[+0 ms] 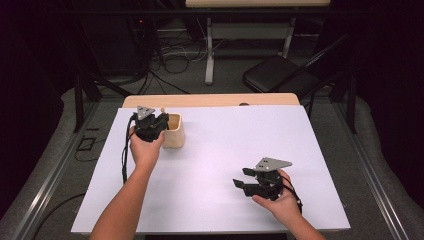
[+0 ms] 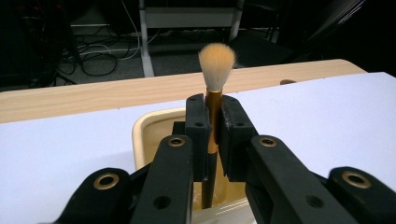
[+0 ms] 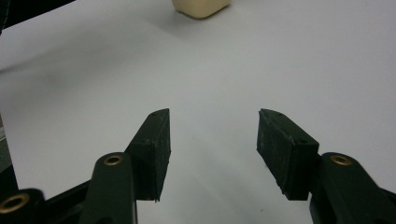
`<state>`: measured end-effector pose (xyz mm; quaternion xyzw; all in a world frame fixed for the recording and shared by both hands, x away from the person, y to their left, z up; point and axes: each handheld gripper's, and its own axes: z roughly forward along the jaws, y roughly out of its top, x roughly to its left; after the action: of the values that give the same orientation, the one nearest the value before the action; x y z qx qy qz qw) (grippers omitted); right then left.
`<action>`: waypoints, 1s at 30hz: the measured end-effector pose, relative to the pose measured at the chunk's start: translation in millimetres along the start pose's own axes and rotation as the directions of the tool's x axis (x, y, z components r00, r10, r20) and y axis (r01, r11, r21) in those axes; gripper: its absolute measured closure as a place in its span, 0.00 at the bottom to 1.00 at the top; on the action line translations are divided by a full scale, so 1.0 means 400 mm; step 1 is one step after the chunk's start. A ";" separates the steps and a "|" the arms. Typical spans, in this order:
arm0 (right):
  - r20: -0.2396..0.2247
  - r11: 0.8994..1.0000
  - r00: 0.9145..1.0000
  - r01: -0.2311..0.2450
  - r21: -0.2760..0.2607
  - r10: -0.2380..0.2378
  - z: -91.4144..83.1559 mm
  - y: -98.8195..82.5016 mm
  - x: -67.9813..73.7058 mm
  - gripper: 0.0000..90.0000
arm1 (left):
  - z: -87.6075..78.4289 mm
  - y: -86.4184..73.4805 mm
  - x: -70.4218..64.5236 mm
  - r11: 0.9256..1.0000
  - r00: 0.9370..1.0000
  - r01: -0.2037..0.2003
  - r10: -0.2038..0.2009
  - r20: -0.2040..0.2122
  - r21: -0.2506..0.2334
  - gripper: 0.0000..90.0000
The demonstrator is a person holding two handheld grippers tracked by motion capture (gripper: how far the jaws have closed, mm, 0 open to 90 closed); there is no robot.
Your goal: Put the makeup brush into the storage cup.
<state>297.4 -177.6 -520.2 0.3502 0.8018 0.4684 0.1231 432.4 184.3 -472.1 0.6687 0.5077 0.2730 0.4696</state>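
A makeup brush (image 2: pixel 215 70) with pale bristles and a gold and black handle stands upright between the jaws of my left gripper (image 2: pixel 214 114), which is shut on its handle. Its lower end reaches down into a cream cup (image 2: pixel 154 130). In the high view the left gripper (image 1: pixel 156 121) sits over the cream cup (image 1: pixel 175 132) at the table's back left. My right gripper (image 1: pixel 241 179) rests low over the white table at the front right, pointing left. Seen in its own view, the right gripper (image 3: pixel 212 140) stands open with nothing between its pads.
A white sheet (image 1: pixel 225 160) covers the wooden table (image 1: pixel 210 100). Beyond the far edge are a black folding chair (image 1: pixel 280 75), cables on the floor and a second table's legs. The cream cup's base (image 3: pixel 201 7) lies far ahead in the right gripper view.
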 end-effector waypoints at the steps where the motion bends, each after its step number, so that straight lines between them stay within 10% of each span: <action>1: 0.000 1.000 1.000 0.001 0.003 -0.001 0.000 0.000 0.000 0.49 | 0.000 0.000 0.000 1.000 1.000 -0.001 0.001 -0.002 0.002 0.92; 10: 0.001 1.000 1.000 -0.001 -0.001 0.001 0.000 0.000 0.000 0.49 | 0.000 -0.001 0.003 1.000 1.000 0.009 -0.009 -0.005 0.011 0.89; 20: 0.003 1.000 1.000 0.000 0.000 0.000 -0.001 0.000 -0.001 0.49 | 0.003 -0.002 0.010 0.999 0.999 0.032 -0.032 0.007 0.006 0.52; 30: 0.003 1.000 1.000 0.000 0.001 0.000 0.000 0.000 -0.001 0.49 | -0.009 0.000 0.010 1.000 1.000 0.004 -0.004 0.003 0.005 0.48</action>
<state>297.6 -177.8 -520.2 0.3511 0.8017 0.4674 0.1243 430.8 189.1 -470.9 0.6693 0.5090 0.2697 0.4693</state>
